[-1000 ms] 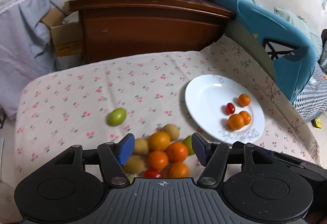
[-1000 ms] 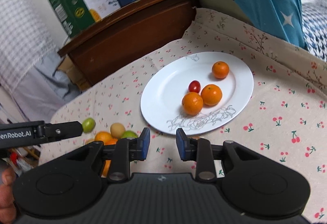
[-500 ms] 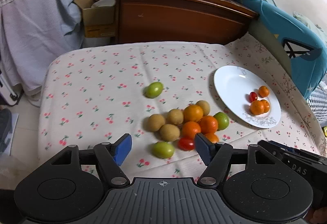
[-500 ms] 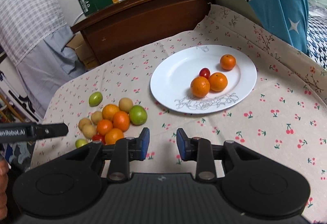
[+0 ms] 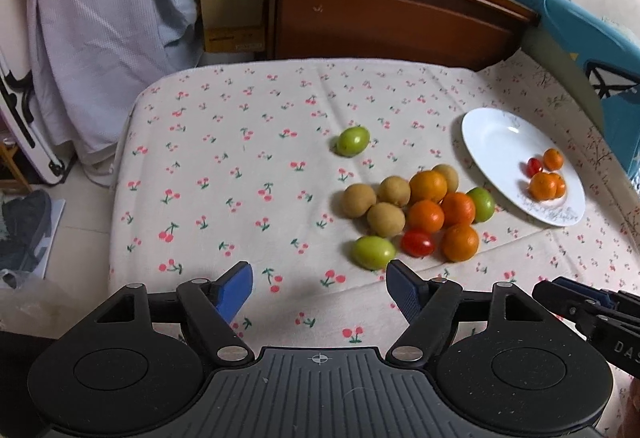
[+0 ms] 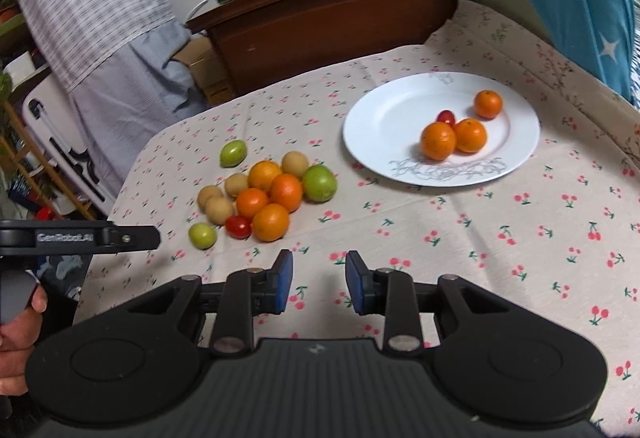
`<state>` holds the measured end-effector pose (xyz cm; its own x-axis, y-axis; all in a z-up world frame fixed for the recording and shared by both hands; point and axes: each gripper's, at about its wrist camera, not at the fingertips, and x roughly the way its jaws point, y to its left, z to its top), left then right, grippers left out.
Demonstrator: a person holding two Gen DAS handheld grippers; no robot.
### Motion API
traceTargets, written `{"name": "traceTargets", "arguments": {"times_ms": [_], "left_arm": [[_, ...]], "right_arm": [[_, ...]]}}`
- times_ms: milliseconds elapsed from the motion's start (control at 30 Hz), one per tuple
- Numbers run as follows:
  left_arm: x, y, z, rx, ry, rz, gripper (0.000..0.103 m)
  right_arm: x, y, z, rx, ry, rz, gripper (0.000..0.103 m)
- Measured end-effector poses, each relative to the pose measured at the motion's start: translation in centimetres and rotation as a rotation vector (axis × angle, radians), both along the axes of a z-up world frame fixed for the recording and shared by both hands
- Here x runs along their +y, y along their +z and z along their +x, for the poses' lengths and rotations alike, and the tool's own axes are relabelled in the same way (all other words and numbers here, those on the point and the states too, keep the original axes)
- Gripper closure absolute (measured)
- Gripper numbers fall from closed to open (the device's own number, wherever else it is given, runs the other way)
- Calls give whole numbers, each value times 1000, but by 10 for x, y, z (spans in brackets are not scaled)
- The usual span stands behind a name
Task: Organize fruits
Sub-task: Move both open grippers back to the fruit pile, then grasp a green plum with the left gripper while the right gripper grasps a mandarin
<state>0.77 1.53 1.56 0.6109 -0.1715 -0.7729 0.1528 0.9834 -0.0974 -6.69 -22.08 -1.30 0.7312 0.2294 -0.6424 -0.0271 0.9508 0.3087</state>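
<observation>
Nearest, the left claw (image 5: 319, 288) hangs over the cherry-print surface (image 5: 240, 198), its jaws opening with nothing between them. Beside it, the right claw (image 6: 319, 280) is parted only narrowly and holds nothing. Just beyond, at one o'clock from the left claw, lies the fruit pile (image 5: 416, 214): oranges, brown fruits, green ones, a tomato. One green fruit (image 5: 352, 141) sits apart at twelve. Farther, at two o'clock, the plate (image 5: 492, 142) holds three oranges and a tomato.
</observation>
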Motion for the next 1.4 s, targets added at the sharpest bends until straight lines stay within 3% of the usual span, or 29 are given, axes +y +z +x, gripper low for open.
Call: {"name": "traceTargets", "arguments": {"times_ms": [367,1067,1400], "left_arm": [[-11,-18,9,21,-20,-21,30],[-28,-35,20,-18,-59,32,33],[-30,-34,17,-37,-96,28,52]], "right_arm": [[10,-6,19,-9,42,13,73],[30,-22,65,4,122,26,73],[30,-24,68,17,121,59,73]]}}
